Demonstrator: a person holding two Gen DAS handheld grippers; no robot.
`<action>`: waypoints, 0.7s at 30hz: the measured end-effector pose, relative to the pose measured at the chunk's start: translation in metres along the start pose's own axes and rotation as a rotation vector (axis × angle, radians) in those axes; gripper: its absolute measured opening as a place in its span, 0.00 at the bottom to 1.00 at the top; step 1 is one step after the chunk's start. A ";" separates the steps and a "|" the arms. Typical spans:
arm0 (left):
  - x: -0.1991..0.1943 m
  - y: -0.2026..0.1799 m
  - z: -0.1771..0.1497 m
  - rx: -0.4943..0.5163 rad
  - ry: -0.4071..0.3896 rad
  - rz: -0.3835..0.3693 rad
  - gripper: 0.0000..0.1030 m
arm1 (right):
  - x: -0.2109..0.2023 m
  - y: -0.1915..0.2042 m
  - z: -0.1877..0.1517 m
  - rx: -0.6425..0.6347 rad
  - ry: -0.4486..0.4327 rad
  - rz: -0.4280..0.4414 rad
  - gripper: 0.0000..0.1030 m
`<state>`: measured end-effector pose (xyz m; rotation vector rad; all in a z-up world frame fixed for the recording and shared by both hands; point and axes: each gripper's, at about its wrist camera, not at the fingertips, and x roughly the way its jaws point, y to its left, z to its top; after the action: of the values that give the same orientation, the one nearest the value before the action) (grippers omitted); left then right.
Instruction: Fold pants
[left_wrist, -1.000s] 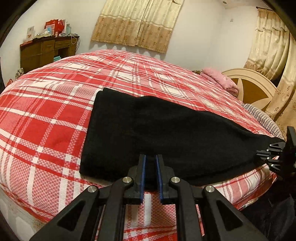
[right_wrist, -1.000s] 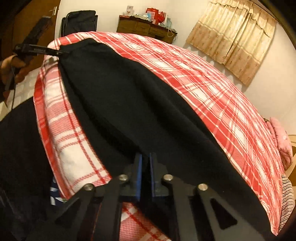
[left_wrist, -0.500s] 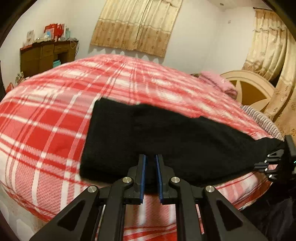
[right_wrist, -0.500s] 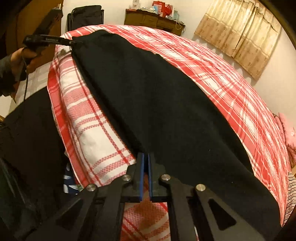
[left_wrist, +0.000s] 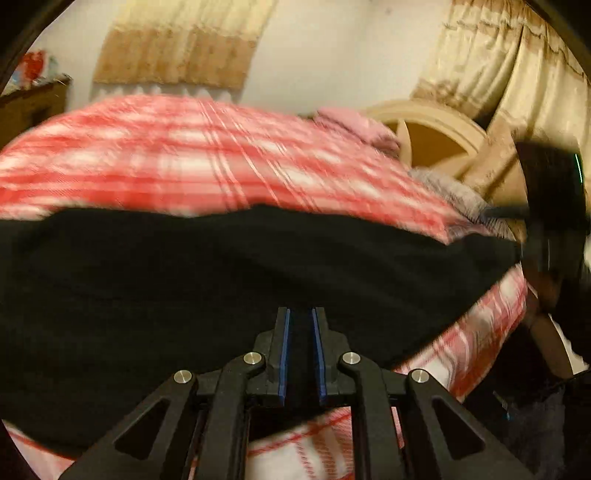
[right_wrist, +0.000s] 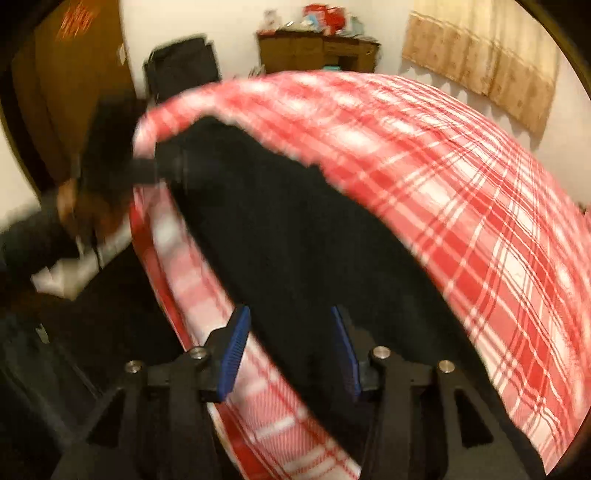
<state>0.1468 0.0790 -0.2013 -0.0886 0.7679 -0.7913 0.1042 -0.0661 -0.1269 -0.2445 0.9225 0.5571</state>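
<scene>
Plaid bed (right_wrist: 461, 192), black pants (right_wrist: 295, 240) laid flat

Two hand-held grippers are recorded: left gripper (left_wrist: 300, 314) and right gripper (right_wrist: 290, 314), each built of matte black linkage arms joined by round silver screws, with ribbed blue pads lining black fingers; a dark sleeve (right_wrist: 26, 243) is worn.

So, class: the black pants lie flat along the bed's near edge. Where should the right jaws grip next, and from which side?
Grip the black pants at their near long edge, coming in from the bedside. They lie flat, so only an edge offers the opening right gripper a pinchable lip.
</scene>
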 end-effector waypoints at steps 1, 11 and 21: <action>0.006 -0.002 -0.005 0.007 0.033 -0.010 0.12 | -0.001 -0.007 0.010 0.036 -0.017 0.010 0.46; -0.004 -0.013 -0.020 0.090 0.042 -0.006 0.17 | 0.109 -0.105 0.103 0.446 0.029 0.161 0.48; -0.006 -0.014 -0.028 0.120 0.019 0.001 0.18 | 0.140 -0.095 0.108 0.462 0.083 0.220 0.08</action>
<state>0.1178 0.0786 -0.2136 0.0273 0.7371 -0.8363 0.2969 -0.0502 -0.1793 0.2549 1.1394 0.5212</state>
